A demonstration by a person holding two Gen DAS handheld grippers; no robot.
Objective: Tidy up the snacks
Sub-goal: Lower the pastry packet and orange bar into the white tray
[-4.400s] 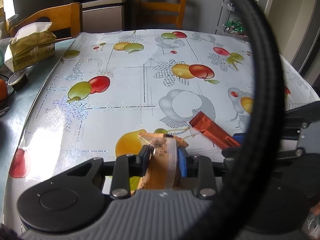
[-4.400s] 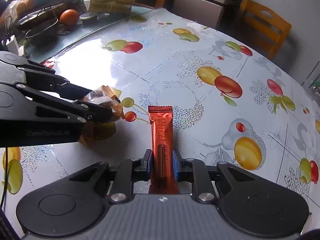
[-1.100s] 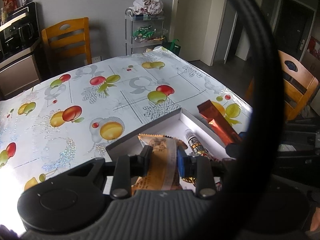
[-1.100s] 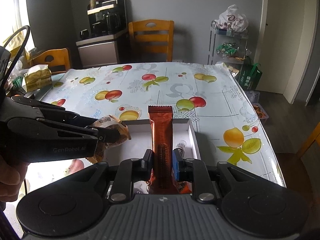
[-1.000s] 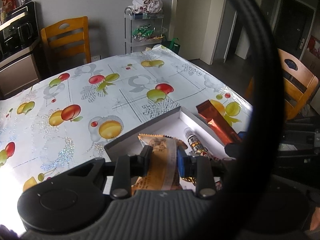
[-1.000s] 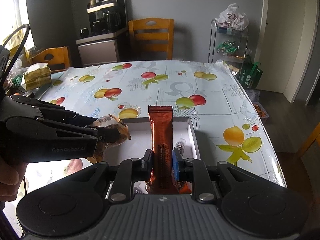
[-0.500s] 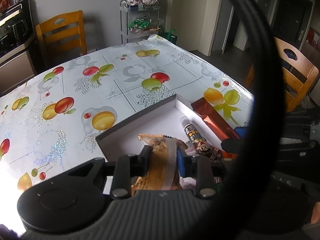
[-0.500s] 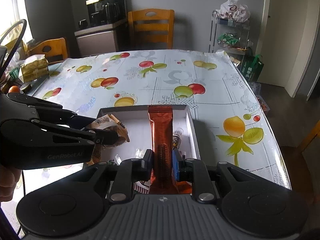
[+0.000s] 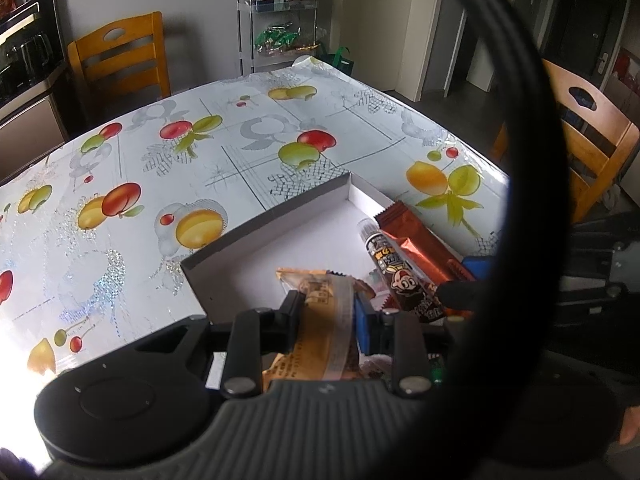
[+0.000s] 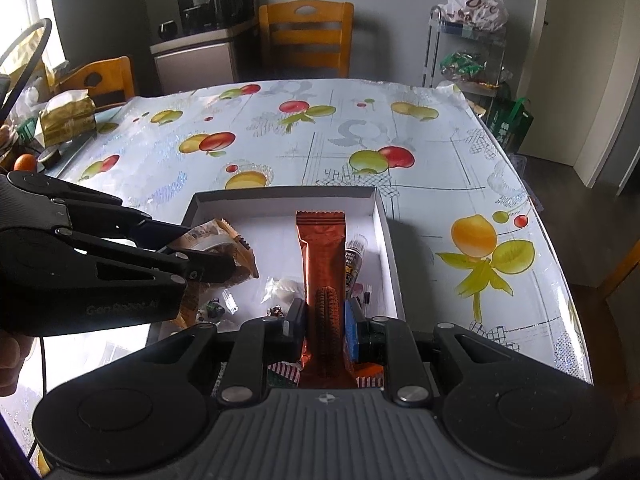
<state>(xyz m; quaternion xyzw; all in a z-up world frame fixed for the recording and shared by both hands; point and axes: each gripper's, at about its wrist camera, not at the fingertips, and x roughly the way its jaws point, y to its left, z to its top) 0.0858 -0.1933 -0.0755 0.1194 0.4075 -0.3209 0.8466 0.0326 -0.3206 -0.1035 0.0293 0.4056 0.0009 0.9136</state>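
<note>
A shallow white box (image 10: pixel 383 224) is seen on a desk (image 10: pixel 440 152) covered with a fruit-printed cloth. Both tools are held over the box, pointing downward into it.

In the right wrist view, the right tool (image 10: pixel 325 316) is clamped on a copper-red snack bar (image 10: pixel 321 240), which points toward 12 o'clock above the box's right half. Its far end lies near the box's far wall. At 3 o'clock of the bar, a small dark tube snack (image 10: pixel 354 256) is seen lying along the box's right wall. Small wrapped sweets (image 10: pixel 282 288) are scattered on the box floor at 9 o'clock of the bar. The left tool (image 10: pixel 224 266) enters from 9 o'clock, gripping a tan snack packet (image 10: pixel 224 236) above the box's left half. Bare white floor is left between the two held snacks and toward the far wall.

In the left wrist view, the left tool (image 9: pixel 326 312) is shown closed on the tan packet (image 9: pixel 328 320). The box's near-left corner (image 9: pixel 188 266) and its far corner are shown here, with open cloth beyond toward 11 o'clock. The tube's cartoon label (image 9: pixel 400 276) is readable only here. A thick black cable (image 9: pixel 532 160) blocks the 3 o'clock side.

Only the right view shows a tissue pack (image 10: pixel 66 118) and an orange (image 10: pixel 25 162) at the desk's 10 o'clock edge, and a person's hand (image 10: pixel 10 360) on the left tool.
</note>
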